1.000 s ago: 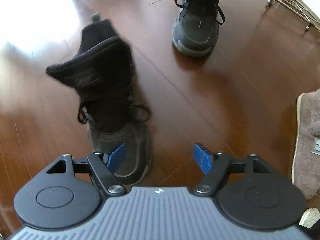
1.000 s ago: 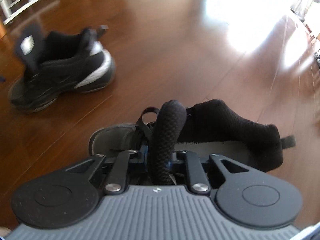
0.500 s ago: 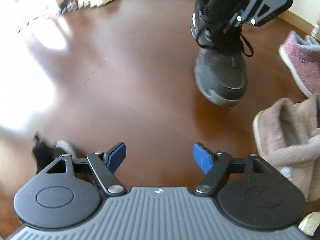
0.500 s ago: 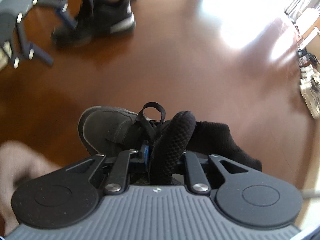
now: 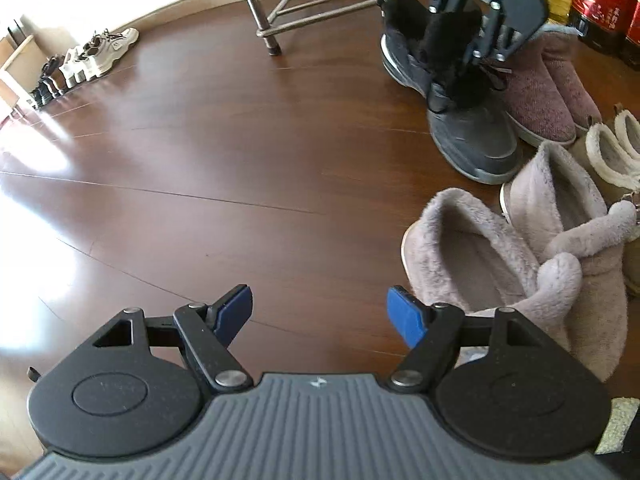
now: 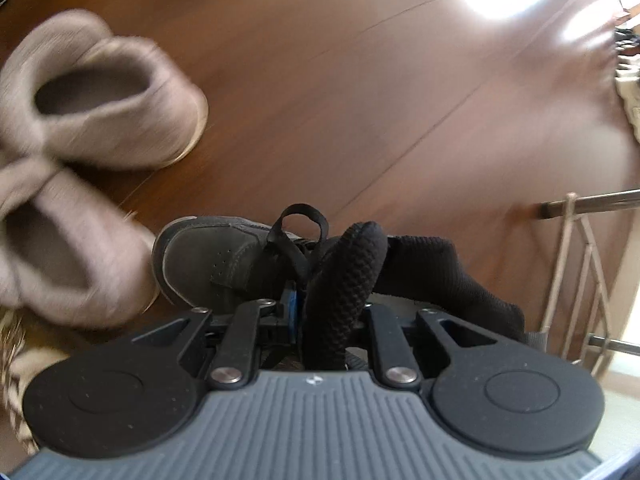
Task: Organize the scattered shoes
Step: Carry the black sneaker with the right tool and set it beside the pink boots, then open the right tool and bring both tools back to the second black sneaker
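My right gripper [image 6: 326,314] is shut on the knit collar of a black high-top sneaker [image 6: 224,260]. In the left wrist view that sneaker [image 5: 472,136] hangs from the right gripper [image 5: 486,54] at the far right, its toe low over the floor next to a pair of mauve slippers [image 5: 548,92]. My left gripper [image 5: 320,314] is open and empty above bare wooden floor. A pair of fuzzy pink-grey slipper boots [image 5: 516,256] lies just right of it; they also show in the right wrist view [image 6: 96,120].
A metal shoe rack [image 5: 320,4] stands at the back, and its frame shows in the right wrist view [image 6: 576,264]. Beige fur-lined boots [image 5: 608,152] and dark bottles [image 5: 600,0] are at the far right. A row of light sneakers [image 5: 96,52] lines the far left wall.
My right gripper has carried the black sneaker across the floor to the shoes by the rack. My left gripper has swung away from the other black sneaker, staying open and empty.
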A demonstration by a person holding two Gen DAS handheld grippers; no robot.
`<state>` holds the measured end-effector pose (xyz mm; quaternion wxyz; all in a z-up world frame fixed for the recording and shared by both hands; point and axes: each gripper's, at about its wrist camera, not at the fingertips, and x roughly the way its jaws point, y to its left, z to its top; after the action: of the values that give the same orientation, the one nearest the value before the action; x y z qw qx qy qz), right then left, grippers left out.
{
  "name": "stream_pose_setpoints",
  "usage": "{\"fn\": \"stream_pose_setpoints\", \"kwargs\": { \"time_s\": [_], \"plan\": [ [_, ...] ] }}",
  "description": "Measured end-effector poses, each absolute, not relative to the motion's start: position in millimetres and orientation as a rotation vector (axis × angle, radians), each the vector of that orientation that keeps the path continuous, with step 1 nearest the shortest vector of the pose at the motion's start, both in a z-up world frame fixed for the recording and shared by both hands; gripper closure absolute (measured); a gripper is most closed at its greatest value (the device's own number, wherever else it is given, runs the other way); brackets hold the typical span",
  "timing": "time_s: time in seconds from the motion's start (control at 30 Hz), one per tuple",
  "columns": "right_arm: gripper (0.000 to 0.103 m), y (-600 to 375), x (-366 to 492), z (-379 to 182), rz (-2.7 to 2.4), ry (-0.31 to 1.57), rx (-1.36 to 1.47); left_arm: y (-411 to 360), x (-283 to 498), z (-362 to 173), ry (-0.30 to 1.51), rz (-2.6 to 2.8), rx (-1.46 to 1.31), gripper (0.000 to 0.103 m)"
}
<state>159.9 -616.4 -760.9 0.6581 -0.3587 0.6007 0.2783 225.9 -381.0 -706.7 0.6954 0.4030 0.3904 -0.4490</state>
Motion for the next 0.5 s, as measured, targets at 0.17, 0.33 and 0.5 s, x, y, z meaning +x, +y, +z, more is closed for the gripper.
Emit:
{"fn": "stream_pose_setpoints", "kwargs": {
  "time_s": [0.17, 0.33, 0.5],
  "plan": [
    [0.089, -618, 151, -761, 0.65, 1.3, -0.858, -383, 225, -712, 0.876, -0.986, 0.926, 0.027],
    [0.087, -622, 149, -761, 0.651, 1.279, -0.882, -385, 220, -713, 0.881, -0.984, 0.944, 0.027],
    [0.077, -625, 144, -769, 0.562, 1.25, -0.804, -380, 220, -713, 0.888, -0.992, 0.94, 0.027]
  ]
}}
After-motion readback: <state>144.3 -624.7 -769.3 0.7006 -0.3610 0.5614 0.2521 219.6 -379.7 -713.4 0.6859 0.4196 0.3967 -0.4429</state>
